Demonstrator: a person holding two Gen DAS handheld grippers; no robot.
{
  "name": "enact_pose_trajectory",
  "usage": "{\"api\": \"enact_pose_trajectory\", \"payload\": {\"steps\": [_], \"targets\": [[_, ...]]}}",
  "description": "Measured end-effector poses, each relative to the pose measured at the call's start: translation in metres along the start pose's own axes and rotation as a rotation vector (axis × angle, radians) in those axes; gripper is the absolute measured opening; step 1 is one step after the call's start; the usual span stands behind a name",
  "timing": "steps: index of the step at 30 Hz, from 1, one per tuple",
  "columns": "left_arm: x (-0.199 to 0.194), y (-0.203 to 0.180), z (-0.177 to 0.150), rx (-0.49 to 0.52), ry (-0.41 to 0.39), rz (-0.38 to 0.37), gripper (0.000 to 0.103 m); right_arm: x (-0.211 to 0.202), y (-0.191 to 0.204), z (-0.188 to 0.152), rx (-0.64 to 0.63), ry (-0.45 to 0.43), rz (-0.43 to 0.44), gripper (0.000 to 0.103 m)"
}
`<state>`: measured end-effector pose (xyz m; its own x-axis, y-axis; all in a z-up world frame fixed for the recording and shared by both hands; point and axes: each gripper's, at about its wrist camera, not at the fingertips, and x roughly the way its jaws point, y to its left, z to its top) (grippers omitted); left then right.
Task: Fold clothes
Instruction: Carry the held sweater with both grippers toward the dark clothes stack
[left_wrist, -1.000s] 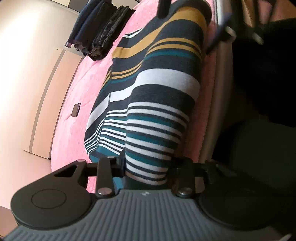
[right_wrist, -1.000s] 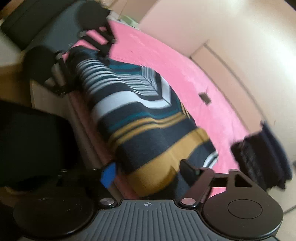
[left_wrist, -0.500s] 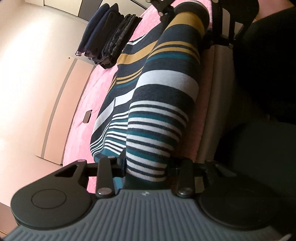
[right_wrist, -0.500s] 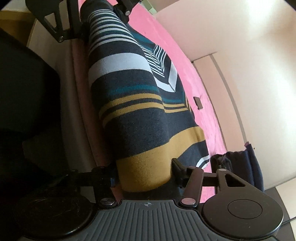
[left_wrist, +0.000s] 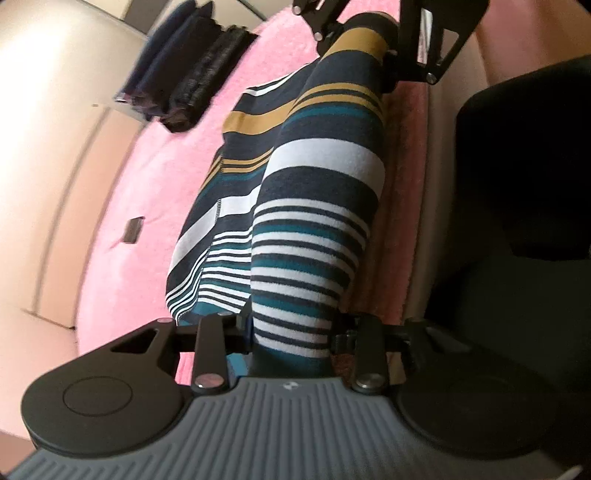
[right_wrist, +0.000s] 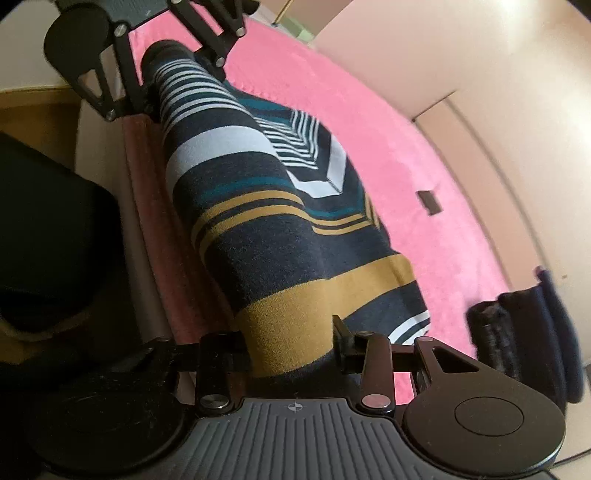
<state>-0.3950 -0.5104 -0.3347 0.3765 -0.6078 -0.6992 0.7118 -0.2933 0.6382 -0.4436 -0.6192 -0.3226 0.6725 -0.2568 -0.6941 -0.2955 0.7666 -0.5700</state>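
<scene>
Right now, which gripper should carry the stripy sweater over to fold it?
Neither alone, probably. The left gripper clamps the thin-striped end of the sweater, the right gripper clamps the mustard end, so both should swing it across the pink blanket together.

Domestic bedroom. A bed covered by a fluffy pink blanket (left_wrist: 155, 192) stands against cream walls; a stack of folded dark garments (left_wrist: 184, 77) rests on it, beside a striped sweater (right_wrist: 280, 229).
</scene>
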Motion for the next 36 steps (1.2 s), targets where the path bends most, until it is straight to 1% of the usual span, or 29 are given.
{"api": "enact_pose_trajectory", "payload": {"steps": [2,5,8,12,15,18,21,26,29,32,36], "targets": [[-0.005,0.014,0.007,0.002,0.022,-0.054,0.030,-0.011,-0.006,0.004,0.016,0.027,0.051,0.037],[-0.018,0.046,0.023,-0.009,0.055,-0.134,0.029,-0.032,-0.037,0.021,0.049,0.067,0.121,0.036],[-0.042,0.084,0.044,-0.019,0.069,-0.209,0.029,-0.061,-0.076,0.040,0.060,0.100,0.179,0.035],[-0.068,0.129,0.081,-0.024,0.063,-0.270,0.029,-0.105,-0.124,0.058,0.079,0.156,0.249,0.035],[-0.086,0.163,0.109,-0.027,0.056,-0.310,0.029,-0.136,-0.160,0.065,0.111,0.188,0.270,0.035],[-0.102,0.194,0.137,-0.026,0.047,-0.345,0.029,-0.161,-0.194,0.065,0.141,0.205,0.260,0.035],[-0.102,0.210,0.164,0.000,0.025,-0.317,0.029,-0.178,-0.222,0.060,0.161,0.206,0.224,0.035],[-0.100,0.232,0.204,0.045,-0.009,-0.256,0.029,-0.192,-0.263,0.048,0.173,0.197,0.152,0.035],[-0.101,0.246,0.218,0.053,-0.035,-0.231,0.029,-0.197,-0.285,0.044,0.169,0.191,0.122,0.035],[-0.093,0.262,0.228,0.072,-0.065,-0.224,0.029,-0.200,-0.306,0.045,0.172,0.198,0.096,0.035],[-0.079,0.289,0.235,0.099,-0.134,-0.227,0.029,-0.197,-0.331,0.048,0.188,0.233,0.059,0.035]]}}
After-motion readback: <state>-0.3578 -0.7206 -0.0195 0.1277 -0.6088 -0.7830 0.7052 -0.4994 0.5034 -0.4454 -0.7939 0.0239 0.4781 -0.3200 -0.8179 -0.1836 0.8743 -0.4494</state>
